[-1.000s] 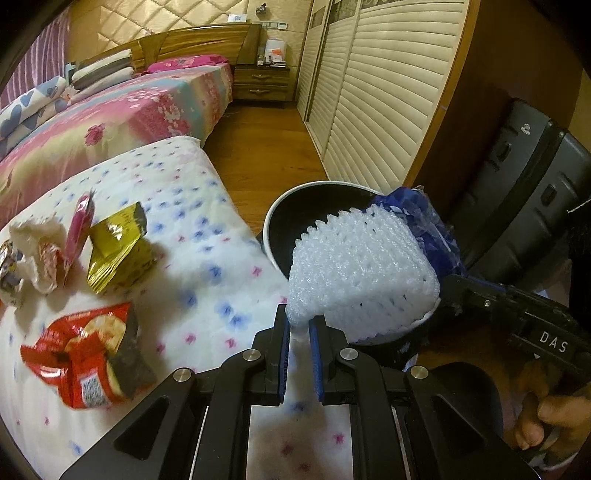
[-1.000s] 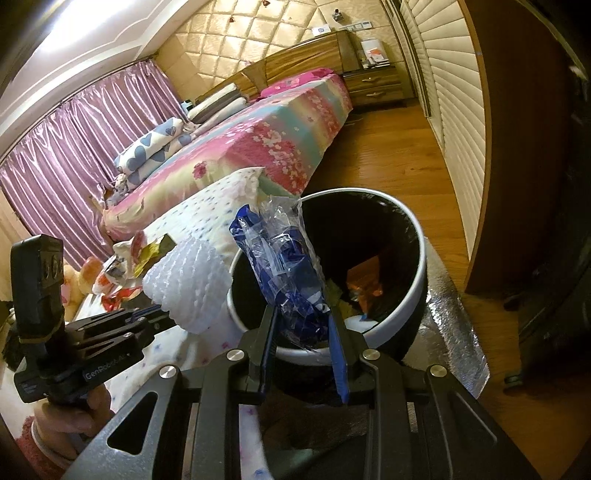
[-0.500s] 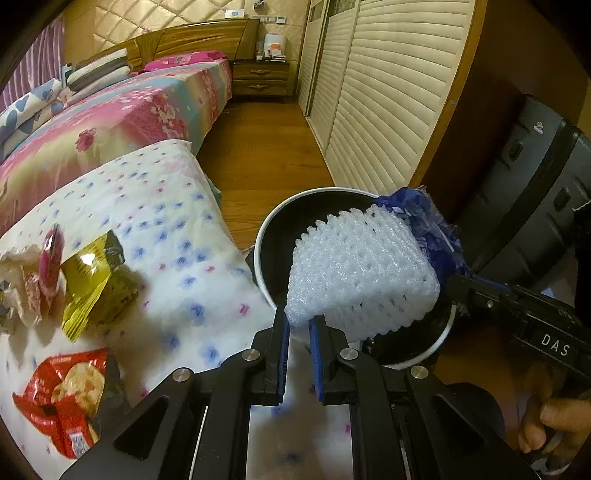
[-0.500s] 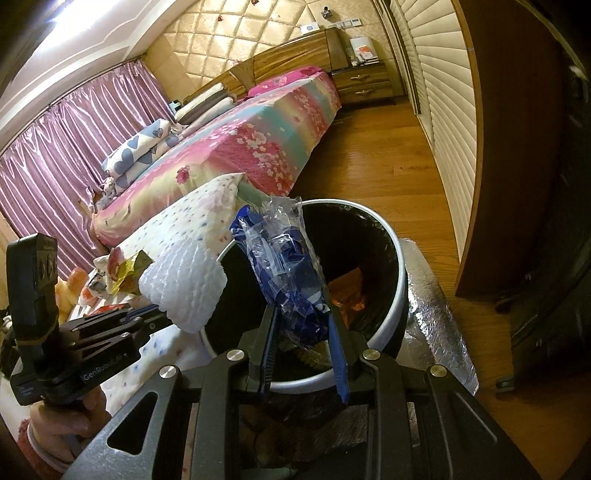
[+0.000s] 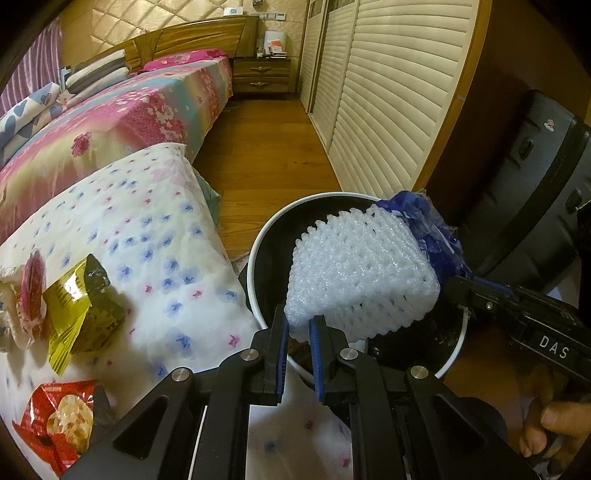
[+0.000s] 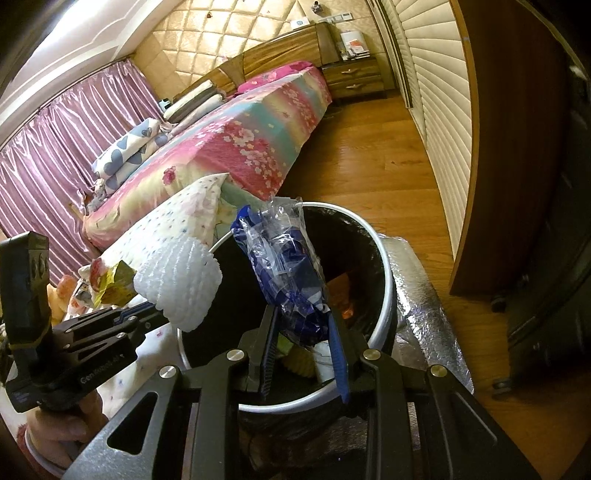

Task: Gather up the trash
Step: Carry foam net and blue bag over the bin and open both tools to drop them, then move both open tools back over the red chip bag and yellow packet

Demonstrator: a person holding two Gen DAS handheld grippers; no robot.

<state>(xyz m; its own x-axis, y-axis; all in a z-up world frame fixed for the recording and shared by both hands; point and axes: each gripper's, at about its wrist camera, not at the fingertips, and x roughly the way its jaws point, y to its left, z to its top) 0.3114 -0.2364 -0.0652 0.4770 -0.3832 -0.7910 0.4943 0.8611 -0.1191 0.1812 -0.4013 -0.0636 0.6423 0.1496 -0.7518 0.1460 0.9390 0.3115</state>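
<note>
At frame centre, left gripper pinches white foam net; right gripper, marked "DAS", clamps blue plastic wrapper over bin.

Bedroom, warm light. Wood floor. Bed with pink floral cover, wooden headboard, quilted beige wall. Nightstand beside bed. Louvered wardrobe doors on right. Pink curtains on left.

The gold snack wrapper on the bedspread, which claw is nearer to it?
Left. The left claw, holding white foam netting, is beside the gold wrapper; the right claw is further, over the trash bin.
</note>
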